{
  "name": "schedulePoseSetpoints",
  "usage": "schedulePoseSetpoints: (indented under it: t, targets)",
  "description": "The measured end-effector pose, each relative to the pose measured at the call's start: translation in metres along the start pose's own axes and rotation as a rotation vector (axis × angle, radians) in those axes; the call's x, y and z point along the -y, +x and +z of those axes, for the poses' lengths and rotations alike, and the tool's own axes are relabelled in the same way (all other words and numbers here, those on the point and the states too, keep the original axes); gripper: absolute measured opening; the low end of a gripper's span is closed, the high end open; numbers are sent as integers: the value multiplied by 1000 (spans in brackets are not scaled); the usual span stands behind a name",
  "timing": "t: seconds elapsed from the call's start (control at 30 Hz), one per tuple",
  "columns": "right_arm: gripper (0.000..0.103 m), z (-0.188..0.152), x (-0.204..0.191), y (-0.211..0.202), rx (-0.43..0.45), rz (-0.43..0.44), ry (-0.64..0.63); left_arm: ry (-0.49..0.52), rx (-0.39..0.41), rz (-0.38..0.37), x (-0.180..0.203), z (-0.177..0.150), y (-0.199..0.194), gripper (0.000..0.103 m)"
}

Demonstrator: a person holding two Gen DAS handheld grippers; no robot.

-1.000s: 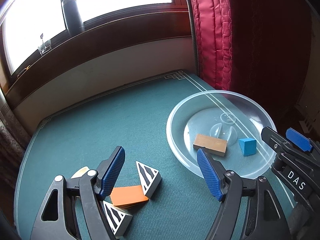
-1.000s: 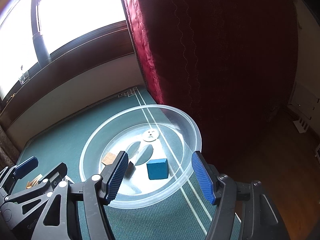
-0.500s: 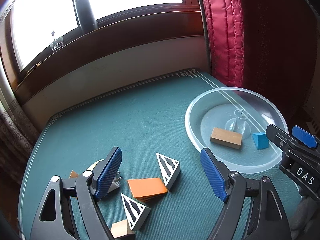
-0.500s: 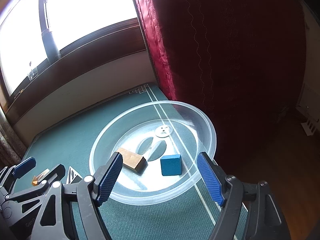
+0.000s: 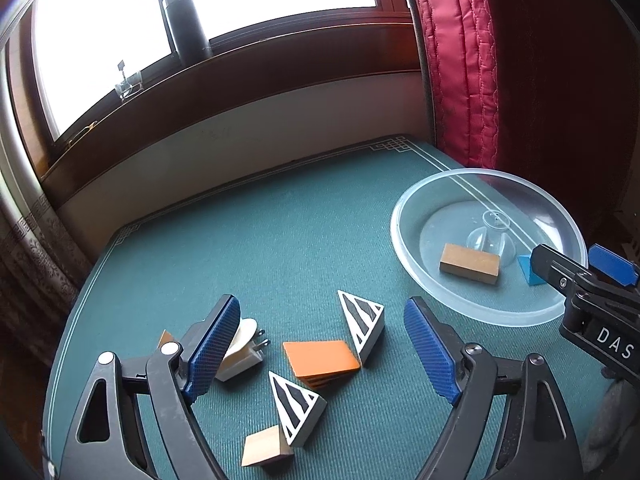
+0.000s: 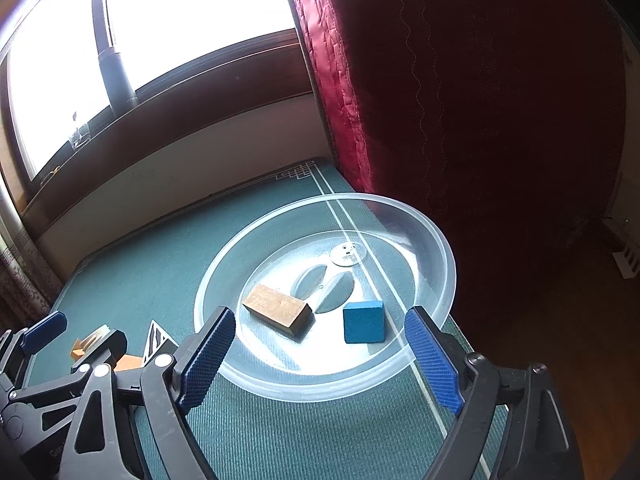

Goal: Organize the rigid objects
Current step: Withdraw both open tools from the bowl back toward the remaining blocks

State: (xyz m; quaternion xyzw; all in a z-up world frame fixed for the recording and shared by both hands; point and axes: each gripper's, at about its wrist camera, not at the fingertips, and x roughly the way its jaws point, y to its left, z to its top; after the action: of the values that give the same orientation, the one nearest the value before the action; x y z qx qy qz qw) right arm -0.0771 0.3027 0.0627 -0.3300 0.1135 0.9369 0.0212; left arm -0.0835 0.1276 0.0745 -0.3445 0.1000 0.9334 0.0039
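Observation:
A clear plastic bowl (image 5: 404, 248) (image 6: 444, 280) on the green table holds a wooden block (image 5: 470, 263) (image 6: 276, 309) and a blue cube (image 6: 363, 322) (image 5: 527, 270). My right gripper (image 6: 320, 354) hovers over the bowl's near rim, its jaws opening with nothing between them. My left gripper (image 5: 326, 350), jaws also opening and empty, hangs above a loose cluster: an orange block (image 5: 320, 358), two striped triangular blocks (image 5: 364, 320) (image 5: 298, 404), a white plug adapter (image 5: 242, 350) and a small wooden piece (image 5: 264, 446).
A red curtain (image 5: 460, 80) hangs at the table's right edge. A wooden sill with a dark bottle (image 5: 186, 26) runs behind the table. The green mat (image 5: 260, 240) is bare toward the far wall. The floor drops off right of the bowl.
Both grippers' jaws have spread wider. The left gripper drew back and leftward, bringing more of the block cluster into view. The wooden block now lies fully uncovered in the bowl.

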Motion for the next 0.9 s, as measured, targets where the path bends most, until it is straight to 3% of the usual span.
schedulePoseSetpoints:
  t: [0.9]
  targets:
    - [89, -19, -41, -6, 4, 20, -181, -89, -51, 46, -39, -22, 2, 85]
